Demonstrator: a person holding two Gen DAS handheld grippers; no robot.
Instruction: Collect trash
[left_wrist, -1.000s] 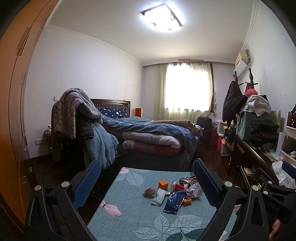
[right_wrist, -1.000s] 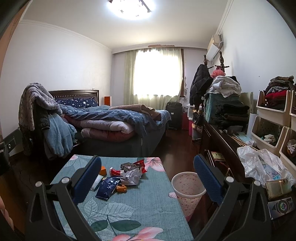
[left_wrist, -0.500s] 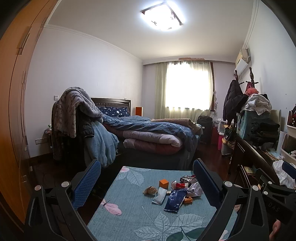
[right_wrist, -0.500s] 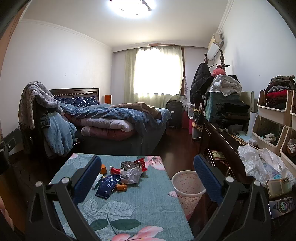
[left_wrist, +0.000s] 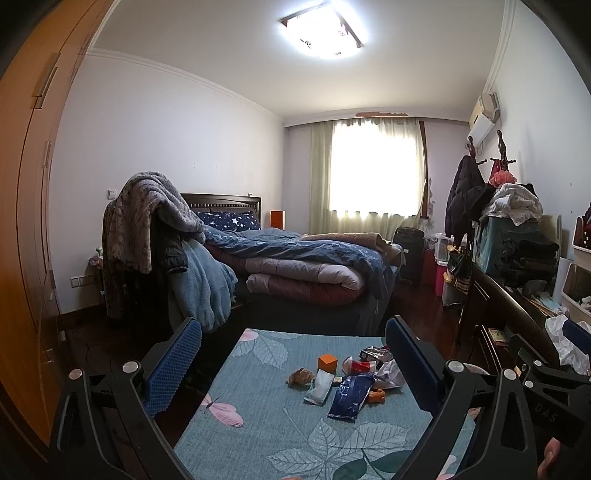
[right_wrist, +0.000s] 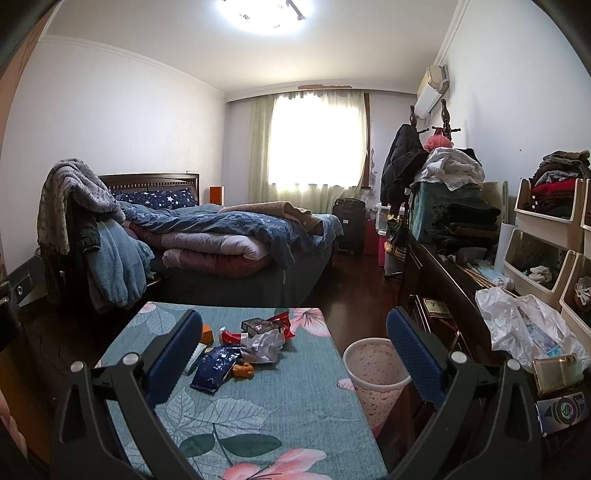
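A heap of trash lies on the teal leaf-print table: a dark blue wrapper, a white sachet, an orange cube, a brown crumpled scrap, a red wrapper and crumpled white paper. A pink speckled waste bin stands on the floor by the table's right edge. My left gripper hangs open above the table's near half, short of the heap. My right gripper is open too, framing the heap and bin. Both hold nothing.
A bed piled with quilts fills the room behind the table. A chair draped with blankets stands at the left. A dark dresser with clothes, bins and a white plastic bag runs along the right wall.
Both views have drifted slightly; the table and trash sit a touch lower and closer in frame. The grippers stay open and nothing on the table has moved.
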